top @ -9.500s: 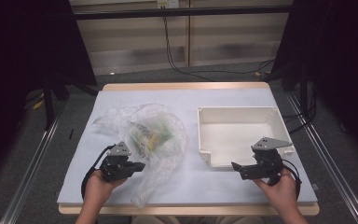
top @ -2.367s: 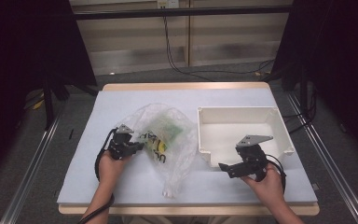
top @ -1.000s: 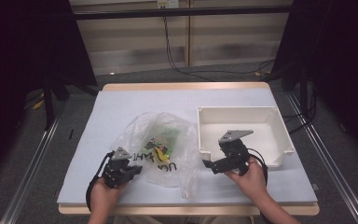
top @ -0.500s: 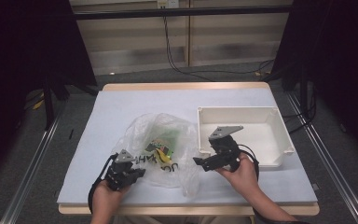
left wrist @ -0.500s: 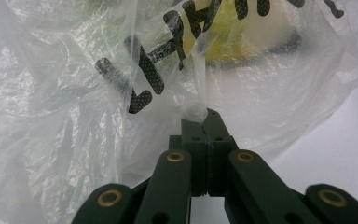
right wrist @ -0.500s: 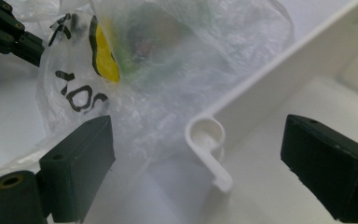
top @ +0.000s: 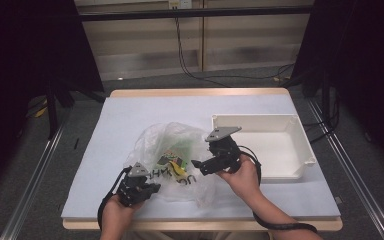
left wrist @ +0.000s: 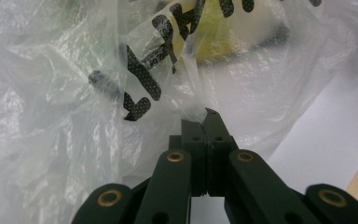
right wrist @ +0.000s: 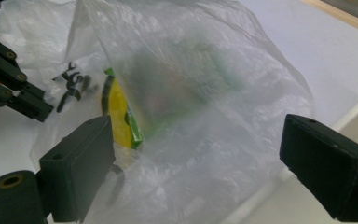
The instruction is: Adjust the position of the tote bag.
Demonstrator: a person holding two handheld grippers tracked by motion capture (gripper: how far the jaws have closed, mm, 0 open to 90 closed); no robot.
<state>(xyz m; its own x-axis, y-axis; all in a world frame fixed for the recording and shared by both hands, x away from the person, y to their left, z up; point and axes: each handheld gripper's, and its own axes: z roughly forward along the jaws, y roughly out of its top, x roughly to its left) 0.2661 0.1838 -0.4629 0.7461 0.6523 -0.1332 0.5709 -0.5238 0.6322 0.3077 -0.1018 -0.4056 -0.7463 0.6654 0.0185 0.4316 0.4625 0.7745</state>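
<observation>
A crumpled clear plastic bag (top: 172,142) with black lettering lies on the white table cover, left of centre. A green and yellow packet (top: 172,161) shows through it. My left gripper (top: 151,189) sits at the bag's near left corner, shut on a pinch of the film. In the left gripper view the closed jaws (left wrist: 206,116) clamp the plastic bag (left wrist: 74,116). My right gripper (top: 198,165) hovers at the bag's right side, jaws wide apart. In the right gripper view it (right wrist: 198,128) is open, and the bag (right wrist: 200,84) and packet (right wrist: 121,119) lie just ahead of the jaws.
A white rectangular tray (top: 252,120) stands on the right half of the table, right beside my right hand. The far half of the table cover (top: 180,107) is bare. The table's wooden front edge (top: 200,225) runs close under both forearms.
My right gripper has moved left from the tray's front edge up to the bag's right side, rising a little. The left gripper keeps its grip in the same place.
</observation>
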